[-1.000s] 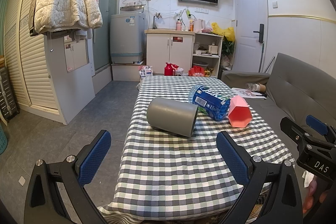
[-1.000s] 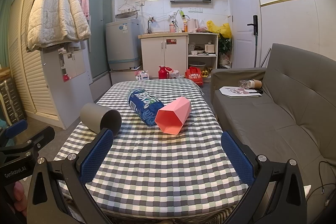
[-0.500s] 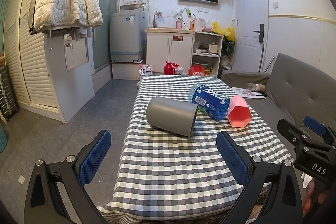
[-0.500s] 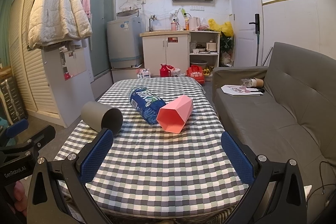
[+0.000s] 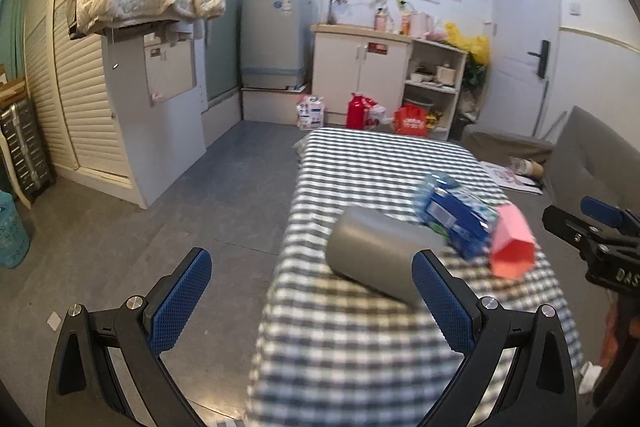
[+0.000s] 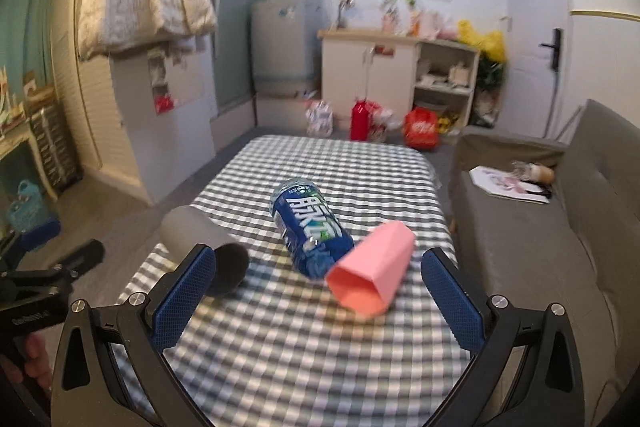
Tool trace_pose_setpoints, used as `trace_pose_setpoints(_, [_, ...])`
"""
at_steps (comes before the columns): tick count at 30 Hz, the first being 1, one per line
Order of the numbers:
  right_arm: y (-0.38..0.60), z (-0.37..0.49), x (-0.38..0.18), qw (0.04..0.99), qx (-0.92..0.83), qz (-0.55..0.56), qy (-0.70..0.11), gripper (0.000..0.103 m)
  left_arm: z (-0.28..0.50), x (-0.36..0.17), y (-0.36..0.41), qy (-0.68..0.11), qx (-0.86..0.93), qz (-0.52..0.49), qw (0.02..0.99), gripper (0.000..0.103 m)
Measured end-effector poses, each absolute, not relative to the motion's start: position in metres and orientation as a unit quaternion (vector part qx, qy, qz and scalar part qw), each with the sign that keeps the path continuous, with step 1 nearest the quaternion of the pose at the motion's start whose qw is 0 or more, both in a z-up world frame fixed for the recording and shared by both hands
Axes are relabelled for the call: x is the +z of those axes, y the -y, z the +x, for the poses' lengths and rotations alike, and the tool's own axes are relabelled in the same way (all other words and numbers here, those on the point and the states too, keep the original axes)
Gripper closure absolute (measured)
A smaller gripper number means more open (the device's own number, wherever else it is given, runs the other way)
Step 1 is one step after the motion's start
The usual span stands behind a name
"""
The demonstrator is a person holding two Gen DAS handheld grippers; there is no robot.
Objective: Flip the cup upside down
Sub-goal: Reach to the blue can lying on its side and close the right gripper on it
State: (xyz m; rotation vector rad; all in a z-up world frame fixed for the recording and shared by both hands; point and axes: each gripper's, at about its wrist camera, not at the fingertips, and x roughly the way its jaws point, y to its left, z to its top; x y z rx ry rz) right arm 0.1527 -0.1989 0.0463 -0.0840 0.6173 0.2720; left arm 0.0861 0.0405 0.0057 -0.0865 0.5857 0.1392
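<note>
A grey cup point(image 5: 376, 257) point(image 6: 196, 233) lies on its side on the checked tablecloth point(image 5: 360, 339), near the table's left edge, its dark mouth facing me. To its right lies a blue bottle point(image 5: 456, 221) point(image 6: 310, 231), then a pink hexagonal cup point(image 5: 512, 247) point(image 6: 372, 269), also on its side. My left gripper point(image 5: 312, 303) is open, in front of the grey cup and mostly left of it. My right gripper point(image 6: 318, 301) is open too, just short of the pink cup and the bottle. Neither holds anything.
A grey sofa point(image 6: 560, 251) runs along the table's right side, with papers and a bottle on it. Left of the table is bare floor point(image 5: 180, 211). Cabinets, a washing machine and bags stand at the far wall. A hand point(image 6: 24, 363) holds the other gripper's handle.
Both grippers have moved forward toward the table and both views are now blurred by motion. The left view has swung left, showing more floor. The cups and bottle lie where they were.
</note>
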Motion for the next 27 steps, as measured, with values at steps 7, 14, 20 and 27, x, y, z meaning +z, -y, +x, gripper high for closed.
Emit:
trace_pose_setpoints(7, [0.178, 0.235, 0.004, 0.907, 0.164, -0.064, -0.381, 0.005, 0.122, -0.019, -0.056, -0.316, 0.082, -0.037, 0.945, 0.000])
trace_pose_setpoints(14, [0.162, 0.274, -0.032, 0.886, 0.166, -0.072, -0.426, 0.008, 0.139, -0.043, -0.069, -0.345, 0.079, -0.046, 0.934, 0.000])
trace_pose_setpoints(20, [0.155, 0.275, -0.035, 0.887, 0.158, -0.081, -0.425, 0.027, 0.143, -0.043, -0.066, -0.349, 0.074, -0.039, 0.934, 0.000])
trace_pose_setpoints(27, [0.160, 0.240, 0.013, 0.913, 0.154, -0.079, -0.369, 0.031, 0.122, -0.023, -0.063, -0.343, 0.074, -0.053, 0.935, 0.000])
